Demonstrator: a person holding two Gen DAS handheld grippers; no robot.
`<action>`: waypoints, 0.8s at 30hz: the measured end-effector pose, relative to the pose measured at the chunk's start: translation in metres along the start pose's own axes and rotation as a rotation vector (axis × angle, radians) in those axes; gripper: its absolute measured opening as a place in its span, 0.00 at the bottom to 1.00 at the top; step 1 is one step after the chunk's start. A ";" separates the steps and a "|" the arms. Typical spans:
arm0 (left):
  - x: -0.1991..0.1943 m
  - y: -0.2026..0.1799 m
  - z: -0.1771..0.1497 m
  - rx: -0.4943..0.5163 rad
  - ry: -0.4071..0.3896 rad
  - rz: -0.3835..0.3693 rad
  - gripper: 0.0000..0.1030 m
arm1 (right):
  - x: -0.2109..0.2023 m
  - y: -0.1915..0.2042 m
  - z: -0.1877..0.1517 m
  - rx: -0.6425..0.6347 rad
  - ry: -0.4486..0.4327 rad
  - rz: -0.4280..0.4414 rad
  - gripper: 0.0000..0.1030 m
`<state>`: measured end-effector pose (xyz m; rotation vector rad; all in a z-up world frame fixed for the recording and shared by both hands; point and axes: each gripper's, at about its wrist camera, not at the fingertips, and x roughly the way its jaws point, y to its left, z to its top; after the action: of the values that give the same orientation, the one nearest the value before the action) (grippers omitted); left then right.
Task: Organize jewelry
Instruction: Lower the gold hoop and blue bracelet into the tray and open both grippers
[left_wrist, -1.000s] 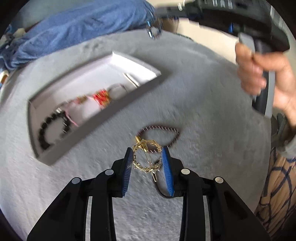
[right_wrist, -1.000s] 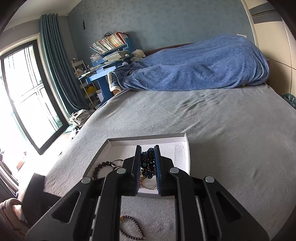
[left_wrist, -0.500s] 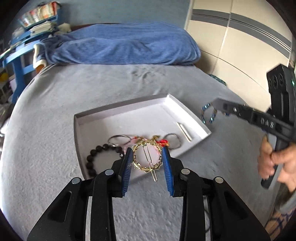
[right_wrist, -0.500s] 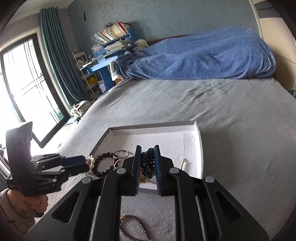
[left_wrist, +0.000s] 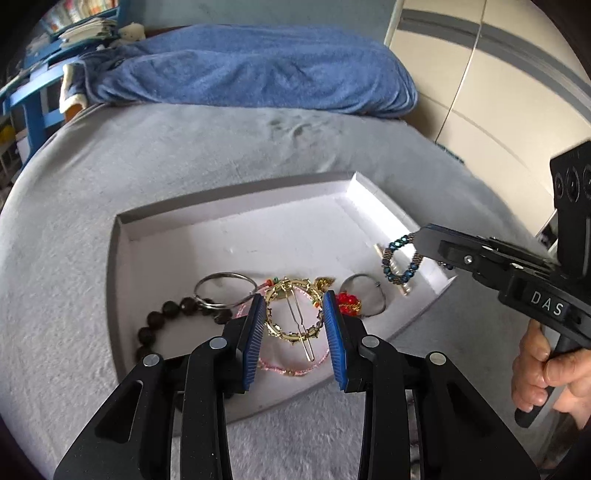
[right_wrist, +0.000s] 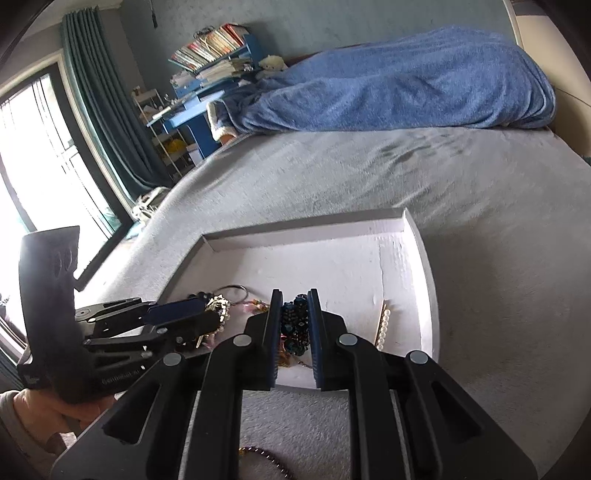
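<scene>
grey bed cover fills both views, with a blue blanket heaped at the far end and a shallow white tray lying on the cover. left wrist view: the left tool is clenched on a gold ring-shaped hair clip, its blue pads pressing the clip's two sides; the clip hangs over the near part of the tray. inside the tray lie a dark beaded bracelet, a silver ring, a pink beaded strand, a red charm, a second thin ring and a pearl bar clip near the right wall. the right tool enters from the right, gripped by a hand, and pinches a blue beaded bracelet that dangles above the tray's right side, over the pearl bar clip. right wrist view: the right tool has its jaws nearly together, grasping the blue beaded bracelet above the tray; the pearl bar clip lies just to its right on the tray floor. the left tool reaches in from the left over the tray's near corner, with the gold clip only partly visible at its tip. a dark bead strand lies on the cover outside the tray, at the lower edge. bookshelves and a curtained window stand behind.
</scene>
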<state>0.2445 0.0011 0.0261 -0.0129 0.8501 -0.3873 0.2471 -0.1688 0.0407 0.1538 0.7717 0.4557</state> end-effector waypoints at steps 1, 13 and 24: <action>0.004 -0.001 -0.001 0.012 0.005 0.011 0.32 | 0.005 0.000 -0.002 -0.007 0.013 -0.012 0.13; 0.008 -0.003 -0.016 0.046 0.020 0.090 0.59 | 0.004 -0.019 -0.006 0.039 0.017 -0.031 0.27; -0.060 -0.005 -0.024 0.001 -0.097 0.117 0.78 | -0.037 -0.023 -0.020 0.069 -0.033 -0.059 0.63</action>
<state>0.1894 0.0198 0.0547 0.0188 0.7509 -0.2750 0.2175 -0.2065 0.0428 0.2019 0.7584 0.3703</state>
